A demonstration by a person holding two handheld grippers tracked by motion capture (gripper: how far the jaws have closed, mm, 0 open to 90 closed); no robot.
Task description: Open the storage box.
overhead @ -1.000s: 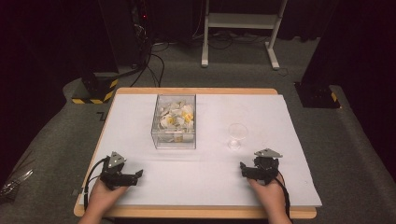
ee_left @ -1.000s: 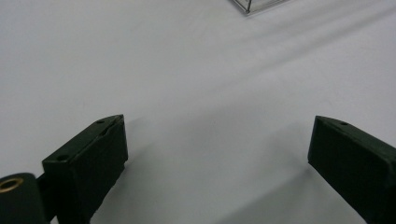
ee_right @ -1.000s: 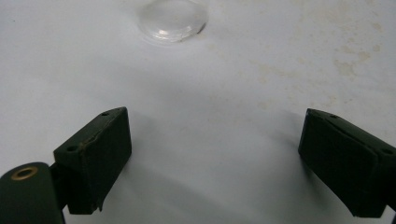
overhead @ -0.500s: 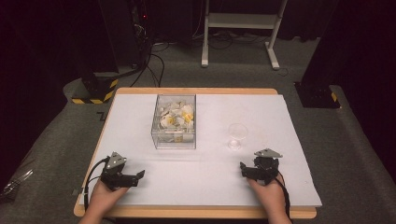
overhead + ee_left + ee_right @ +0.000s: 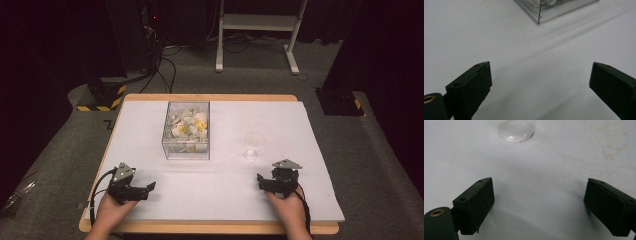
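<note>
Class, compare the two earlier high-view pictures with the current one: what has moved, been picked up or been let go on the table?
Nothing visibly changed. The left gripper and right gripper rest open on the white table, holding nothing, as before. The clear box of white and yellow pieces and the glass stand where they stood.

Here's the table (image 5: 300,200), and on it, toward the far side and left of centre, stands the box (image 5: 186,131) with scraps (image 5: 190,125) piled inside. To its right, a little nearer the person, stands the glass (image 5: 254,145), well apart from the box. Down at the near edge, the left gripper (image 5: 150,188) rests on the table, in front of the box and off to its left. Over on the right, the right gripper (image 5: 259,181) sits near the glass, just in front of it and slightly right. Both grippers lie well apart, nothing between the jaws of either. Behind the table, on the floor, stands a frame (image 5: 260,22), with cables (image 5: 165,65) to its left.
</note>
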